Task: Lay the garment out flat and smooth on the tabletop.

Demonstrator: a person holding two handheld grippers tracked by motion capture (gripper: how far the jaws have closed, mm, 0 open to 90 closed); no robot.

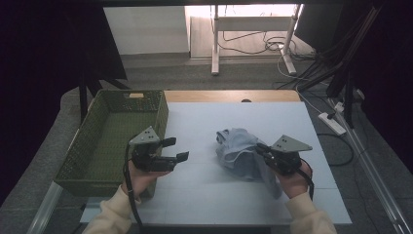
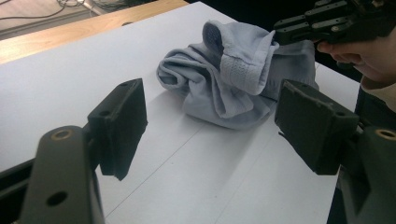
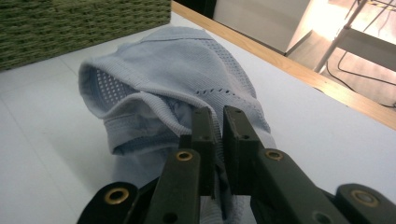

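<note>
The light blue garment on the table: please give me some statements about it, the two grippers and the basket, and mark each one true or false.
1. The right gripper is closed on the light blue garment. True: its jaws pinch a fold of the cloth.
2. The left gripper also holds the garment. False: its jaws stand open, apart from the cloth, with nothing between them.
3. The garment lies inside the green basket. False: it is on the white table, to the right of the basket.
4. The basket has nothing in it. True, as far as the high view shows.
5. The garment is spread out flat. False: it is bunched up in a heap.
</note>
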